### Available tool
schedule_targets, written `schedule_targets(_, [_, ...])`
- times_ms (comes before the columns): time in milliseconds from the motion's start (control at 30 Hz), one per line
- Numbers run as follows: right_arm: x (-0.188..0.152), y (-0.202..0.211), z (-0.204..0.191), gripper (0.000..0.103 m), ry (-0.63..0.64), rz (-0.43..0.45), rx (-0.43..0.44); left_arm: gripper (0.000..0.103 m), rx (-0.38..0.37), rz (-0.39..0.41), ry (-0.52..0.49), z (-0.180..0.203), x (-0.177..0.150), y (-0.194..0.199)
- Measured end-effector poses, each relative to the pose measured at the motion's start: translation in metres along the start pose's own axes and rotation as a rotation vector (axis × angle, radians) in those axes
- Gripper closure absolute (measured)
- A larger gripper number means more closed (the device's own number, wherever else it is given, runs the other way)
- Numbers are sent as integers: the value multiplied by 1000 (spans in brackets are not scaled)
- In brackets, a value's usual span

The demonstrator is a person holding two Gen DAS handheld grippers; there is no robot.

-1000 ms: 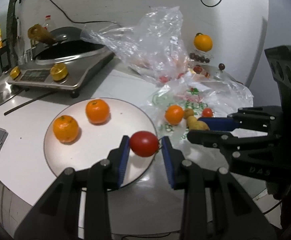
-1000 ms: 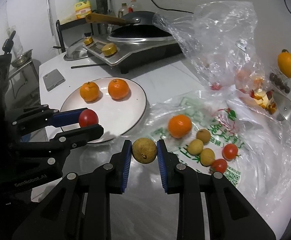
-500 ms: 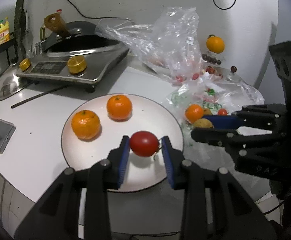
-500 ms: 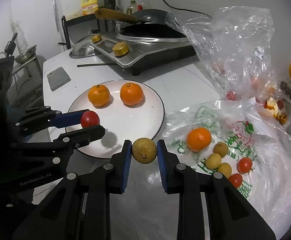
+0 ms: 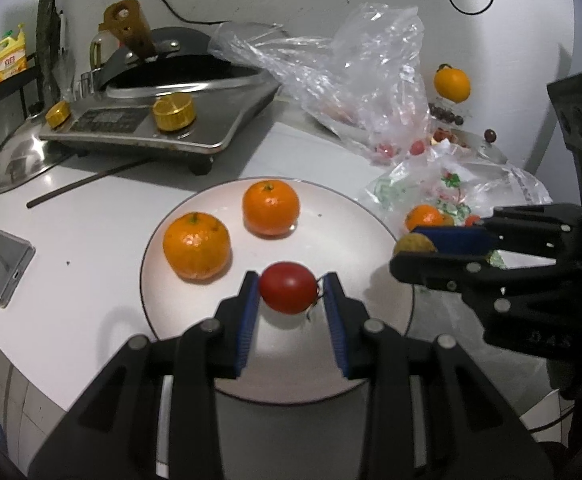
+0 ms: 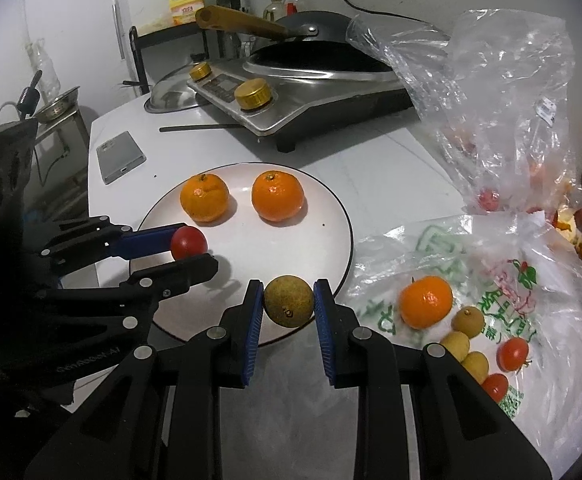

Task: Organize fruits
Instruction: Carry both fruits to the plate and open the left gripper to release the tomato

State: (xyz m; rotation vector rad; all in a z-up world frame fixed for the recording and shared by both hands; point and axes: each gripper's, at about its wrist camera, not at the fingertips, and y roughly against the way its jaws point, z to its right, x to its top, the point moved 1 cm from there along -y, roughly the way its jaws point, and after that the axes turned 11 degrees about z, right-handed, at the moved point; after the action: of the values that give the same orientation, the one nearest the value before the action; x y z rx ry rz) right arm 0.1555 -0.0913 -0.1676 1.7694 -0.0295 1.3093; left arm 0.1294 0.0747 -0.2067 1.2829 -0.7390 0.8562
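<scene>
Both hands have carried their fruit across from the bag side to over the plate. From the left wrist, the left gripper (image 5: 291, 294) has its jaws closed on a tomato (image 5: 289, 287), now above the plate (image 5: 355, 208) at lower centre, close below two oranges (image 5: 196, 246); earlier it hung over the rim. From the right wrist, the right gripper (image 6: 289, 307) grips a brownish longan (image 6: 289, 306) over the plate's near edge, no longer above bare table (image 6: 379, 168). Both pieces look ready to set down; more fruit waits on the bag (image 6: 491, 264) at right.
</scene>
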Motion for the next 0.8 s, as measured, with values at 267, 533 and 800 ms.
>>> schedule_targets(267, [3, -15, 10, 75, -15, -8, 12, 70, 0, -15, -43, -1, 5, -22])
schedule_targets(533, [8, -28, 18, 75, -25, -10, 30, 69, 16, -27, -70, -5, 9, -38])
schedule_targets(800, [13, -47, 22, 75, -23, -21, 49, 68, 15, -33, -93, -4, 11, -48])
